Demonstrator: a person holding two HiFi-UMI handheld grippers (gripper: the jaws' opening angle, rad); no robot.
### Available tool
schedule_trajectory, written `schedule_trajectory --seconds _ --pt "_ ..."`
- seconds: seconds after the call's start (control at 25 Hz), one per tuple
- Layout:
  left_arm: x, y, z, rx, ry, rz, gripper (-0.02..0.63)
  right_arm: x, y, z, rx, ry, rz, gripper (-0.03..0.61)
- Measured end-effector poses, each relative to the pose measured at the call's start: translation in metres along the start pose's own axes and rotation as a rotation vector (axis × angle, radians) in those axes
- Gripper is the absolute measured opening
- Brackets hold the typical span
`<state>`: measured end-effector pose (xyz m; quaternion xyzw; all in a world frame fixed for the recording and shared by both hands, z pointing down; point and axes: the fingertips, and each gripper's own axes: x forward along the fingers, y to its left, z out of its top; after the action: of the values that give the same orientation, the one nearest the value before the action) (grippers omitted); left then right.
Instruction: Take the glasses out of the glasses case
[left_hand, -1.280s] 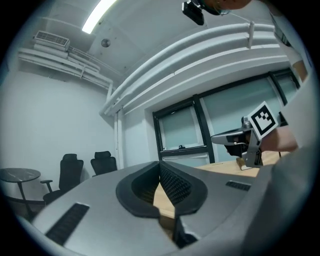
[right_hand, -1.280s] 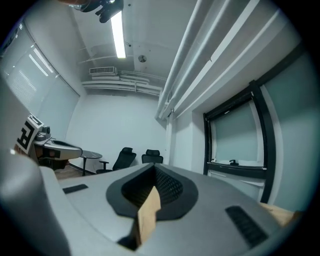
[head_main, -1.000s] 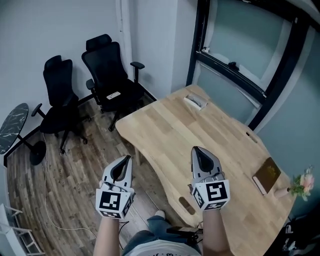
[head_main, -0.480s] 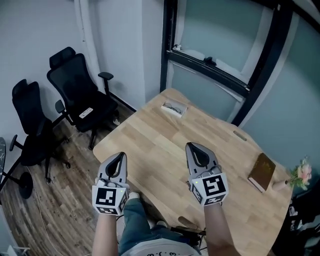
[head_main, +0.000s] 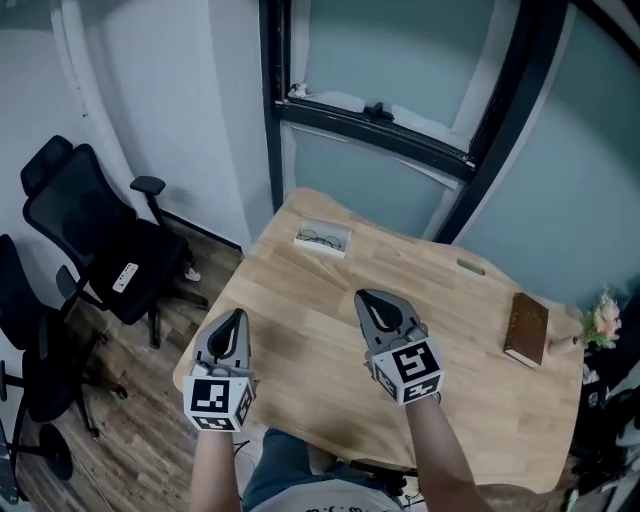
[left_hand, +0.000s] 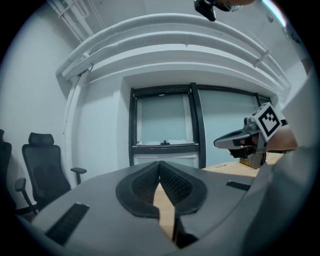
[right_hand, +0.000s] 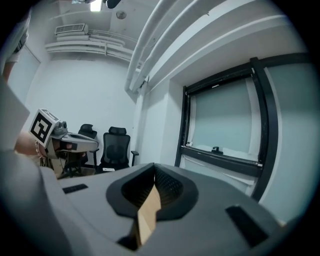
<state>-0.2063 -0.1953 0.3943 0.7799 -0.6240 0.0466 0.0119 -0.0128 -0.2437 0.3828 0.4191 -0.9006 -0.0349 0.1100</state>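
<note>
Left gripper (head_main: 234, 318) and right gripper (head_main: 366, 300) hung over the near part of the table (head_main: 330, 345), side by side. Both had their jaws pressed together with nothing in them; only a strip of tabletop showed through the slit in each gripper view. The case (head_main: 323, 239) lay at the far end of the table near the window, well apart from both grippers. It looked open, with the glasses (head_main: 320, 237) lying inside, though they were too small to make out any detail. Task looked not yet begun.

Risks, as judged:
- Reaching the case with the jaws not parted would shove it instead of gripping. It sat near the far edge, so a push could send it off.
- The frames looked thin. Wide pads could slip off them, or a hard pinch could bend an arm or press on a lens.
- The case looked light. Pulling the glasses with one gripper might lift or drag it unless the other gripper pinned it.
- The book (head_main: 526, 328) and flowers (head_main: 603, 325) at the right sat well clear, so a bump there was unlikely.
</note>
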Motion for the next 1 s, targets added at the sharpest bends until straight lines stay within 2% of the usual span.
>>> schedule_trajectory --seconds 0.28,0.36,0.56,1.0 --pt "0.065 0.046 -0.016 -0.016 0.033 -0.092 0.015 0.087 -0.012 -0.026 0.002 0.127 0.004 0.028" --pt "0.079 0.055 -0.022 -0.021 0.045 -0.113 0.015 0.110 -0.013 -0.037 -0.013 0.178 0.034 0.143" --pt "0.114 0.068 -0.034 -0.025 0.063 -0.161 0.015 0.165 -0.029 -0.058 -0.134 0.298 0.090 0.146" --pt "0.170 0.080 -0.072 -0.059 0.135 -0.236 0.015 0.266 -0.065 -0.133 -0.453 0.638 0.319 0.140"
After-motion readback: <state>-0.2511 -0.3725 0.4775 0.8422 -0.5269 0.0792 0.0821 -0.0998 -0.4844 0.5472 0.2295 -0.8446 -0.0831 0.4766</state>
